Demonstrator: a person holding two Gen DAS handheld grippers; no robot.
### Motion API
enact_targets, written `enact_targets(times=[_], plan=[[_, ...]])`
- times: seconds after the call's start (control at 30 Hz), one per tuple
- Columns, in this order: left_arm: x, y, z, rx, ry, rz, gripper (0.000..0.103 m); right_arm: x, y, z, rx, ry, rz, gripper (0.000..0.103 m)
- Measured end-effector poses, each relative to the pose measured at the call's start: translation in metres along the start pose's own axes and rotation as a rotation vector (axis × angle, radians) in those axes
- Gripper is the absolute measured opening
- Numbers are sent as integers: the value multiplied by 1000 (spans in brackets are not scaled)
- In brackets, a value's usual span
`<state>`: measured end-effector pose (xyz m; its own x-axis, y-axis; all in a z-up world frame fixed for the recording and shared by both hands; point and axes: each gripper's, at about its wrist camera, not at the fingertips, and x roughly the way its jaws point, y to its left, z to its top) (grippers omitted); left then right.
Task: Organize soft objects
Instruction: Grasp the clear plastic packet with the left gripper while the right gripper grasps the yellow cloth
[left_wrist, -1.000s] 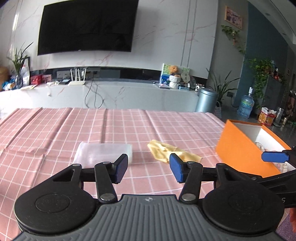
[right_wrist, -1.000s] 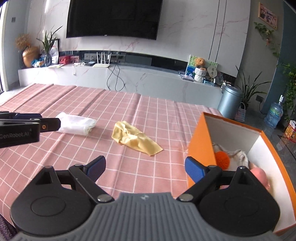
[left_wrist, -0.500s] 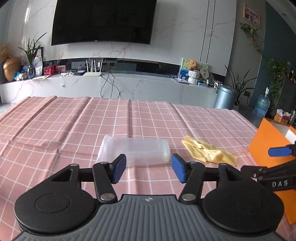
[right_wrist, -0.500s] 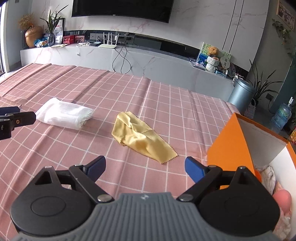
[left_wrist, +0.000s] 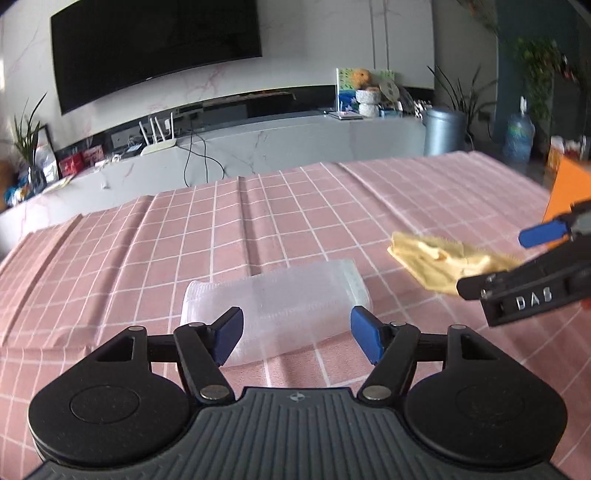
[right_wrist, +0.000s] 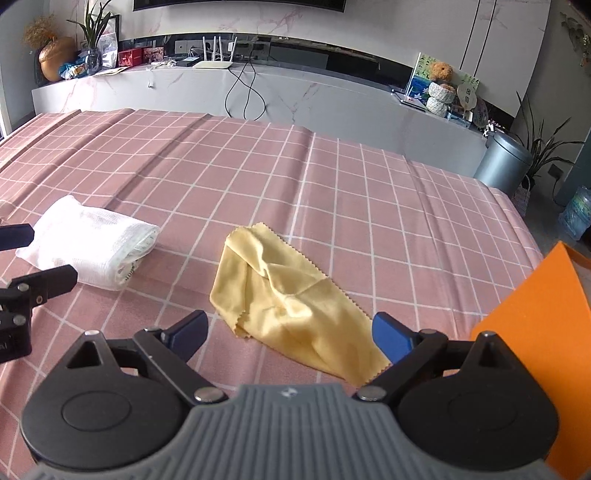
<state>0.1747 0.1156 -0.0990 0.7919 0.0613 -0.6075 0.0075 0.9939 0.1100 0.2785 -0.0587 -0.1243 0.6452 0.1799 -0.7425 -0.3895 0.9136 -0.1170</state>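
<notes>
On the pink checked tabletop (right_wrist: 332, 177), nearest the left gripper (left_wrist: 296, 332), a folded white cloth (left_wrist: 280, 299) between its jaws, which are opening, pads clear of it. Nearest the right gripper (right_wrist: 290, 334), a crumpled yellow cloth (right_wrist: 288, 299) lying flat between jaws spread wide, untouched. White cloth well to the left of the yellow one, apart. At the right edge, an orange box (right_wrist: 539, 325). Beyond the tabletop, a long grey counter (right_wrist: 295, 92) and a grey bin (right_wrist: 502, 162).
</notes>
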Motion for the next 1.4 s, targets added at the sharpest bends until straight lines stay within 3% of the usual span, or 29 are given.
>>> enact_targets(times=[0.33,0.43,0.53,0.7,0.77,0.87,0.93,0.97,1.03,1.4], plan=[[22,-5,2,73,40,6,80,31,-10,3,121,58,56,87],[31,-4,2,71,57,-6,80,31,-7,4,107,48,53,84],[38,-2,3,55,79,-9,82,28,-4,3,85,23,62,64],[47,12,8,-72,122,-44,83,25,3,5,32,11,83,31],[49,13,10,-80,120,-47,75,24,5,5,24,7,82,20],[48,13,12,-90,118,-53,53,23,6,6,8,8,73,5],[47,10,14,-84,113,-43,29,22,5,7,12,16,76,2],[47,9,15,-86,116,-40,25,21,5,7,16,18,82,2],[45,10,16,-94,120,-34,1,15,7,7,12,8,88,2],[0,16,5,-199,54,-47,1,-29,14,-9,6,-32,127,2]])
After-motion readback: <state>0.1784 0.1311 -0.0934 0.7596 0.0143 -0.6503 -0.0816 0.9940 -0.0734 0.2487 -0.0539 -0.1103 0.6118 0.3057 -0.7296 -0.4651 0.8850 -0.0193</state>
